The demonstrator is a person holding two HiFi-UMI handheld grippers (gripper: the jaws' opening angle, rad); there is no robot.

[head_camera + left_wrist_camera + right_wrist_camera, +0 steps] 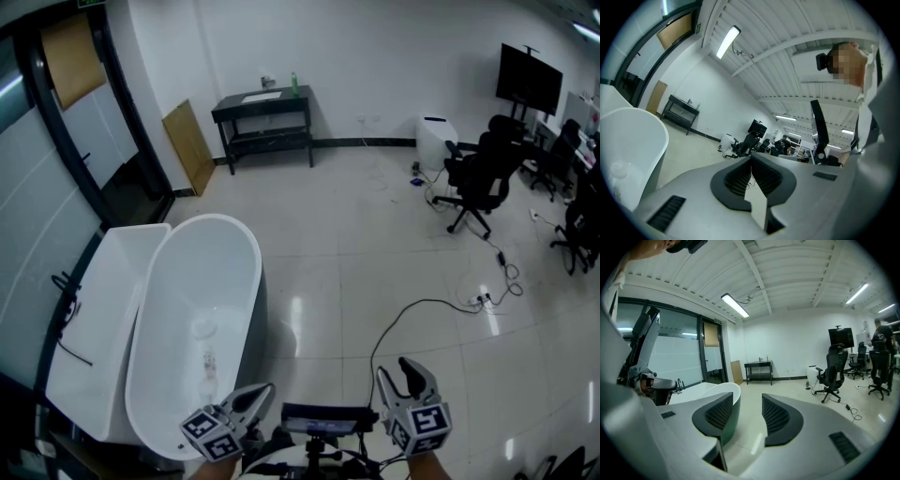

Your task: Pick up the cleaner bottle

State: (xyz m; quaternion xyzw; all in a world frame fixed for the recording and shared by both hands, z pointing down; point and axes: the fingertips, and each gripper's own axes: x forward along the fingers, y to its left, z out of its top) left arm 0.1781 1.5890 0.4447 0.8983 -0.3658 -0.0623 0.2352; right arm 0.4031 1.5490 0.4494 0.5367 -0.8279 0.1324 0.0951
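Observation:
A small green bottle (293,84) stands on the black table (267,105) by the far wall; it is too small to make out a label. A white bathtub (255,272) lies at the left, with a small pale object (208,361) on its floor near the drain. Both grippers are low at the front, well away from the table. My left gripper (262,392) (751,171) is beside the tub's near end, its pads pressed together with nothing between them. The right gripper (398,370) (747,411) stands open and empty over the bare floor, pointing toward the tub (729,392) and the table (758,365).
Black office chairs (478,173) stand at the right, with a black cable (422,305) and a power strip (481,300) on the tiled floor. A white bin (434,141) is by the far wall. A wooden board (190,145) leans left of the table, beside a glass partition (56,187).

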